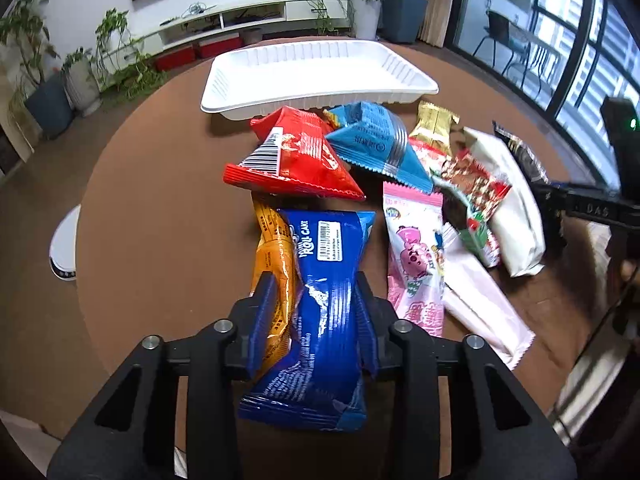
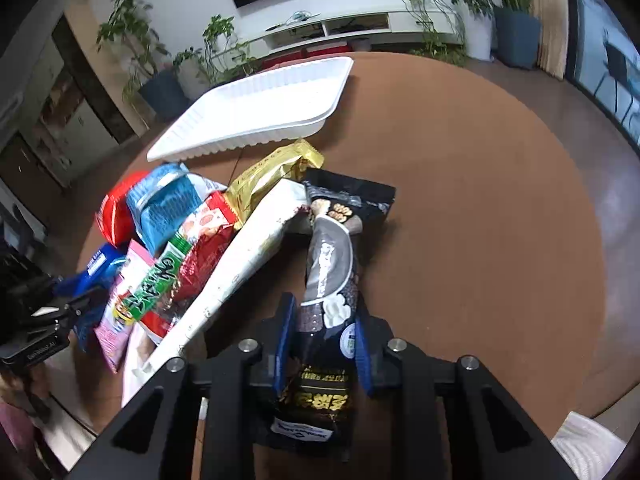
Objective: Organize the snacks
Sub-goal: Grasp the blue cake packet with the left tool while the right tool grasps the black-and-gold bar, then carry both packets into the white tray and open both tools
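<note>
My left gripper [image 1: 316,292] is shut on a dark blue roll-cake packet [image 1: 320,280], pinching its middle. An orange packet [image 1: 272,248] lies just left of it. My right gripper [image 2: 324,320] is shut on a black snack packet [image 2: 332,264], pinching its middle. A white plastic tray [image 1: 316,76] sits empty at the far side of the round brown table [image 1: 152,208]; it also shows in the right wrist view [image 2: 256,116]. Between tray and grippers lie a red packet [image 1: 296,160], a light blue packet [image 1: 372,140], a gold packet [image 1: 432,124], a pink packet [image 1: 416,256] and a long white packet [image 2: 244,264].
A red-and-green packet [image 2: 176,276] lies in the pile. The left gripper's body [image 2: 36,320] shows at the left edge of the right wrist view. A white round stool [image 1: 64,244] stands left of the table. Potted plants and a TV cabinet stand behind.
</note>
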Available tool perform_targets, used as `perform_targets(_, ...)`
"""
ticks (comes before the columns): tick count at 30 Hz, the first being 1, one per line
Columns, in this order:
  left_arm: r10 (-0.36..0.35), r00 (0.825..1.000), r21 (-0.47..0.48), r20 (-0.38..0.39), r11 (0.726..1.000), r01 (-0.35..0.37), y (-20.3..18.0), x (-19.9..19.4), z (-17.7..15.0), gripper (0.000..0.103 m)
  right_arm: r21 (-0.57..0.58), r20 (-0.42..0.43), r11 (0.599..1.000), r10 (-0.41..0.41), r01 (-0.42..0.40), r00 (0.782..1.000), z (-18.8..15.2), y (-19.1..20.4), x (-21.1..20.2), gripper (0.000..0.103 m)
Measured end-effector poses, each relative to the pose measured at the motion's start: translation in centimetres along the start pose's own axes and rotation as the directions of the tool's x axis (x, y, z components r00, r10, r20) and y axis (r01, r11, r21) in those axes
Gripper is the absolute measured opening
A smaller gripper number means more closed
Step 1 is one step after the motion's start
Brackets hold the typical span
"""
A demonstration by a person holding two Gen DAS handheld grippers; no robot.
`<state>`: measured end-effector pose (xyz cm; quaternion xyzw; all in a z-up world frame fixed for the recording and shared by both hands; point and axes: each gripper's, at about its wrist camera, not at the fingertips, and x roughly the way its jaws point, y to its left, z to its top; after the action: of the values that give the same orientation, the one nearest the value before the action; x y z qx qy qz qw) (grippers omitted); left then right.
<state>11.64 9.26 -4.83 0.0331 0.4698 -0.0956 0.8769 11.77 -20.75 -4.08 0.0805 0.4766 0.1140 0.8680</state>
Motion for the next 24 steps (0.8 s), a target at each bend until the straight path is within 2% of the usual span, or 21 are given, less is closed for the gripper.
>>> perform_targets(7,-0.028,1.0,-0.037,0.006,0.999,0.028,0.6,-0.8,0.0,0.028,0.147,0.011,0.978,0.147,-0.147,0.989,-0.2,-2.4,-0.2,0.026)
perform_targets(10,-0.038,0.999,-0.046,0.015,0.998,0.039,0.5,-1.3,-0.4,0.025,0.18,0.016,0.966,0.186,-0.186,0.982,-0.4,-2.7,-0.3,0.026)
perform_targets(14,-0.087,0.996,-0.074,0.025,0.993,0.089,0.9,-1.5,-0.5,0.025,0.197,0.018,0.96,0.201,-0.2,0.979,-0.6,-2.9,-0.3,0.026)
perform_targets(18,-0.077,0.997,-0.076,0.026,0.994,0.079,0.8,-1.7,-0.7,0.025,0.213,0.019,0.952,0.221,-0.22,0.975,-0.8,-3.0,-0.2,0.026)
perform_targets(20,-0.126,0.991,-0.094,0.035,0.987,0.129,1.1,-2.0,-0.7,0.024,0.212,0.021,0.952,0.22,-0.219,0.975,-0.8,-3.3,0.0,0.027)
perform_targets(24,-0.157,0.986,-0.124,0.059,0.979,0.163,1.4,-2.6,-0.6,0.024,0.212,0.032,0.95,0.229,-0.231,0.973,-0.8,-3.5,-0.3,0.027)
